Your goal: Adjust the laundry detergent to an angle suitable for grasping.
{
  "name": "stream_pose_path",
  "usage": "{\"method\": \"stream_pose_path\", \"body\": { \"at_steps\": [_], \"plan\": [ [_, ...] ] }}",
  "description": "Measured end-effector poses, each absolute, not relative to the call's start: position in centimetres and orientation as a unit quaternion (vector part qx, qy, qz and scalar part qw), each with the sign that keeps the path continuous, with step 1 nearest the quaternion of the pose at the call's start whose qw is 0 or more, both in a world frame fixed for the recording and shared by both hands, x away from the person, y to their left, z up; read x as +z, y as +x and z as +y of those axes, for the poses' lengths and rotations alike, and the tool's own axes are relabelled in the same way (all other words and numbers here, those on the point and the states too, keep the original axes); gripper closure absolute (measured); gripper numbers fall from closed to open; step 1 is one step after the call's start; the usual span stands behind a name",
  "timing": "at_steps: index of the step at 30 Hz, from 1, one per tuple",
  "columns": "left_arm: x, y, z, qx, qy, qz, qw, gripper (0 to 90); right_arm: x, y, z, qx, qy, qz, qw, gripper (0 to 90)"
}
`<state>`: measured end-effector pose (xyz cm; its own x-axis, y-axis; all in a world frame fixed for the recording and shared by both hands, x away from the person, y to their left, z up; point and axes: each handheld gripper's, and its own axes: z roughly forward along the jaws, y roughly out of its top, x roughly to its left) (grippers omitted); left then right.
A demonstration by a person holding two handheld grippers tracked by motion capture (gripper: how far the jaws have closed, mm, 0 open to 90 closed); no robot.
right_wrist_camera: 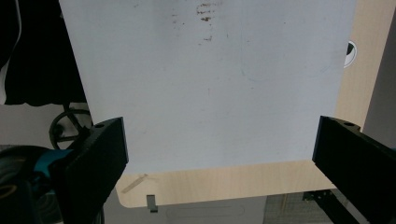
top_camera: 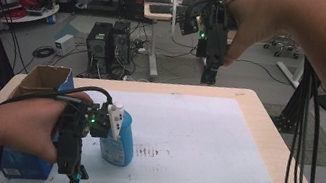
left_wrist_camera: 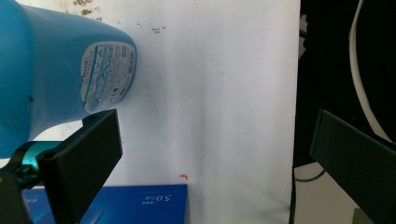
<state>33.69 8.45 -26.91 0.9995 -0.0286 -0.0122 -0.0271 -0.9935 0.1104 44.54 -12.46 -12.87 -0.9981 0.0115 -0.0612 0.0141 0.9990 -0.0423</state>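
So my left gripper [top_camera: 73,173] hangs over the near left corner of the table [top_camera: 265,135], jaws spread wide with nothing in them. The blue bottle [top_camera: 121,140] stands upright on the white mat [top_camera: 210,156] just beside it, blue box [top_camera: 24,163] right there too. Right gripper [top_camera: 209,74] is up high above the far edge, also wide and empty.

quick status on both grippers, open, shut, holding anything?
Left gripper: open, holding nothing; the blue bottle is beside one jaw, not between them.
Right gripper: open, empty, above the table.
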Motion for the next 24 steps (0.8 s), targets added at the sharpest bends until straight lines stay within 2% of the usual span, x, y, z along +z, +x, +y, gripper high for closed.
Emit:
{"method": "stream_pose_path", "body": {
  "at_steps": [24],
  "plan": [
    [-27.01, 33.71, 8.78, -0.008, 0.999, -0.016, 0.049, 2.2, -12.94, 43.79, -13.03, -0.015, 0.02, 0.999, 0.038, 2.4]
  ]
}}
